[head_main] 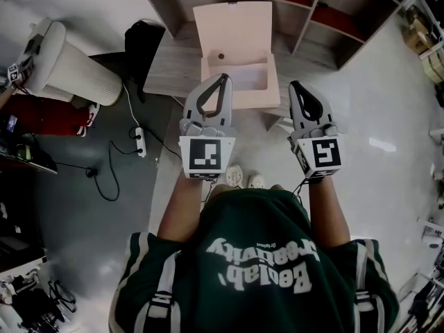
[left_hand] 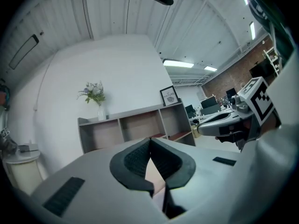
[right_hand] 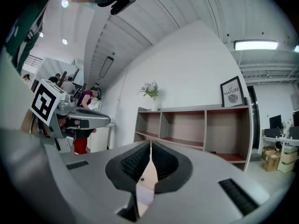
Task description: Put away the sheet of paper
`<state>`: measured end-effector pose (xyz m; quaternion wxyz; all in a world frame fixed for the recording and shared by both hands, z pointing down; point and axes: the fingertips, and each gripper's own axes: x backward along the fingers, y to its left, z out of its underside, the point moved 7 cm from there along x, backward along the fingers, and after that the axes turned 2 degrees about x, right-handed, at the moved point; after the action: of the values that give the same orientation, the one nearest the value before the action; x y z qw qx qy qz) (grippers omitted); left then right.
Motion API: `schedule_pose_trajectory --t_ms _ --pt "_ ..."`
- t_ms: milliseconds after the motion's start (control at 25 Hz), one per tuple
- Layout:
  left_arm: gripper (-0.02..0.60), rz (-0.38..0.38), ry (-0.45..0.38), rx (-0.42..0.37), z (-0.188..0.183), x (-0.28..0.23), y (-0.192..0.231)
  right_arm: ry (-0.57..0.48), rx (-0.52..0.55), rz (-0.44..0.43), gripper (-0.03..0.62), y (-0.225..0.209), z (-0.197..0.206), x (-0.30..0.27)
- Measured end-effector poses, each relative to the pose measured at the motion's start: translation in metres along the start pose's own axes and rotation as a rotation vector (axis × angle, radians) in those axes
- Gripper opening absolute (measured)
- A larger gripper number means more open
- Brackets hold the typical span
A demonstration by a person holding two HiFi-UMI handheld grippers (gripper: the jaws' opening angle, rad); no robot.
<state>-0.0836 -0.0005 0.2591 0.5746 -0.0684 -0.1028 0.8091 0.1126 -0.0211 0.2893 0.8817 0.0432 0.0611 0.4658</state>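
Nearest me, my left gripper (head_main: 223, 78) and right gripper (head_main: 299, 85) are both pinched shut on nothing, tips together. Just beyond them, on the low table (head_main: 170, 68), stands the open pink box (head_main: 253, 97), its lid (head_main: 232, 30) raised on the far side. The pale layer inside looks like the sheet of paper (head_main: 246, 75), though I'm unsure. It should be light, limp and slippery, so I'd pinch a free edge.

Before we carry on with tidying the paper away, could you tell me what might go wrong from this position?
1. The lid of the pink box stands open just ahead of the shut left gripper and right gripper; a forward push could knock it or shove the box along the small table.
2. A cable and power strip lie on the floor to the person's left, a possible trip hazard.
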Motion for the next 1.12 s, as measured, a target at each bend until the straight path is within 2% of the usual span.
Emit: schedule_pose_trajectory --t_ms 80,200,320,440,640,840,1120 --pt "0.017 -0.017 0.019 0.012 0.001 0.003 -0.009 -0.018 -0.001 -0.016 0.037 -0.005 -0.001 0.007" --pt "0.017 -0.031 0.019 -0.011 -0.002 0.006 -0.022 -0.077 0.007 -0.020 0.037 -0.013 -0.001 0.015" --pt "0.017 -0.040 0.022 -0.027 -0.005 0.005 -0.031 -0.060 0.028 0.013 0.037 -0.020 0.001 0.022" --pt "0.017 -0.035 0.020 -0.045 -0.008 0.004 -0.039 -0.068 0.033 0.005 0.037 -0.022 0.003 0.028" --pt "0.017 -0.054 0.038 -0.019 -0.006 0.001 -0.042 -0.103 0.042 -0.004 0.037 -0.027 -0.004 0.029" --pt "0.017 -0.052 0.043 -0.008 -0.004 -0.002 -0.048 -0.078 0.039 -0.013 0.037 -0.032 0.006 0.034" --pt "0.017 -0.038 0.061 -0.067 -0.002 0.001 -0.062 -0.098 0.043 -0.012 0.037 -0.032 0.005 0.041"
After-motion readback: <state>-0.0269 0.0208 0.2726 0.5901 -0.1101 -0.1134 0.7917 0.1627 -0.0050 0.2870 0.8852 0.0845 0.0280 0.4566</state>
